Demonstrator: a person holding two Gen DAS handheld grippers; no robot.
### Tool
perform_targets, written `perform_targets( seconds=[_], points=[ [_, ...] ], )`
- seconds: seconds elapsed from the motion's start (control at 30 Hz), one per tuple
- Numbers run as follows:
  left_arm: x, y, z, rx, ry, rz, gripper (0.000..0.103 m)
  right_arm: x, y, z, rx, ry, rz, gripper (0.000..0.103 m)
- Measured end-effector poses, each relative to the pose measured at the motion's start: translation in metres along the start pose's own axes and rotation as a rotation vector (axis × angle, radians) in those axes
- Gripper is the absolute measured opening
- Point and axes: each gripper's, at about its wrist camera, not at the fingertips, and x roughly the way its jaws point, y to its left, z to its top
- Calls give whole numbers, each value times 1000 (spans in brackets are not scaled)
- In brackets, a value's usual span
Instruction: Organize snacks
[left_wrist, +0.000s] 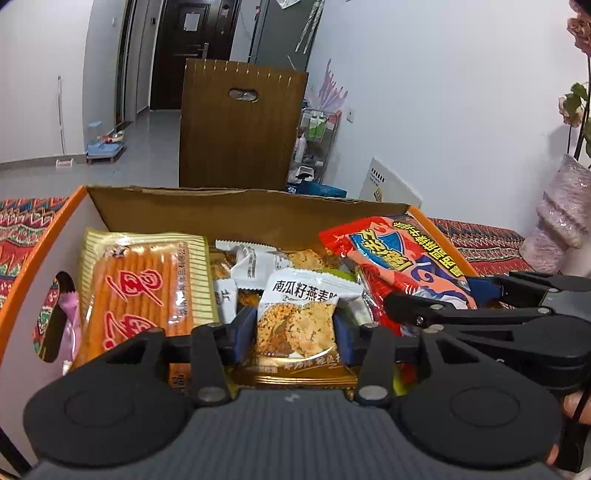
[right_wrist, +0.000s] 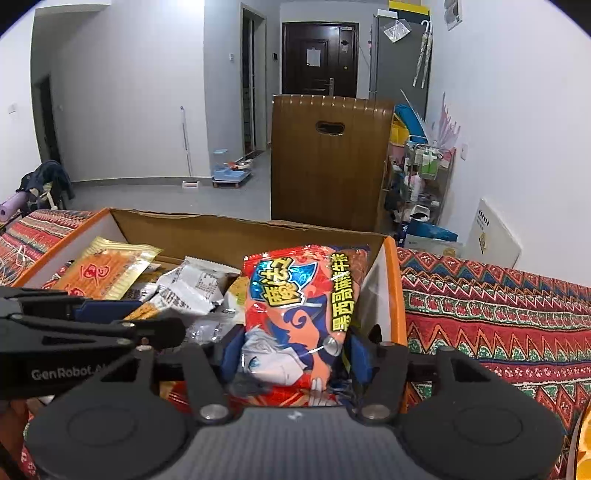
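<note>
While both tilt downward (side by side), each claw (left_wrist: 295, 332) (right_wrist: 295, 354) straddles a packet.

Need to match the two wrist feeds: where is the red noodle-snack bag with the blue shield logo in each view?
Left wrist: red snack bag sits upper right, lying along the box's right side, behind the right tool.
Right wrist: same bag at centre, upright between that tool's fingers.
Shared landmark: the brown chair back beyond the box.
</note>
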Motion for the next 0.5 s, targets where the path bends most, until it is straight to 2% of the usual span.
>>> perform_targets(
  seconds=[0.1, 0.23, 0.33, 0.4, 0.5],
  points=[
    [-4, 3, 0, -30, -6, 16, 62, 0, 1, 0, 2, -6, -8, 58],
    [-7, 4, 3, -32, -10, 20, 66, 0, 2, 0, -6, -10, -15, 60],
    [-13, 5, 5, -32, -19, 18, 70, -7, 2, -1, -2, -20, -27, 67],
    [-20, 4, 8, -21, -39, 40, 82, -13, 1, -1, 7, -28, -31, 74],
    [-32, 3, 11, -2, -61, 43, 83, -20, -4, 4, 18, -48, -20, 76]
  ],
)
